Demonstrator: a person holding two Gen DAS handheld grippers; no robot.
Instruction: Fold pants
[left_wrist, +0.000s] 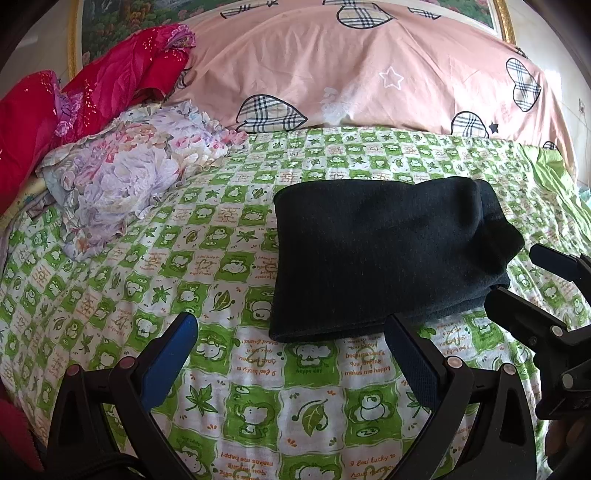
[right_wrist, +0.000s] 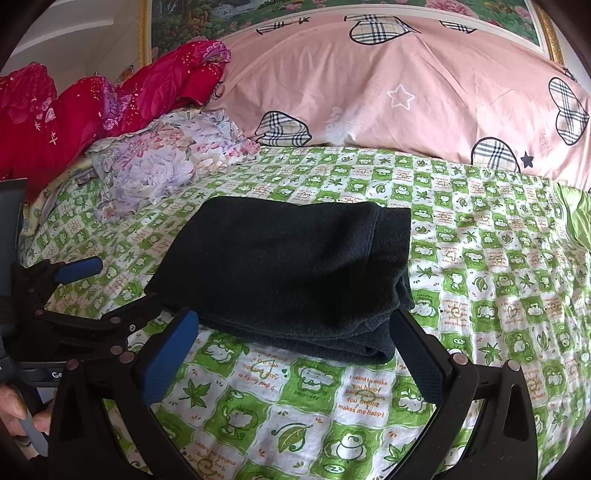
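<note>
The dark pants (left_wrist: 384, 254) lay folded in a thick stack on the bed (left_wrist: 221, 266). The left gripper (left_wrist: 291, 332) and the right gripper (right_wrist: 293, 328) were both wide apart, holding nothing, just beside the near edge. A bump there could push the top layers and undo the fold.

Dark teal-black pants (left_wrist: 384, 254) on a green-and-white checked cartoon sheet (left_wrist: 229, 266); behind the pants, a pink quilt (left_wrist: 332, 74) with plaid hearts.
</note>
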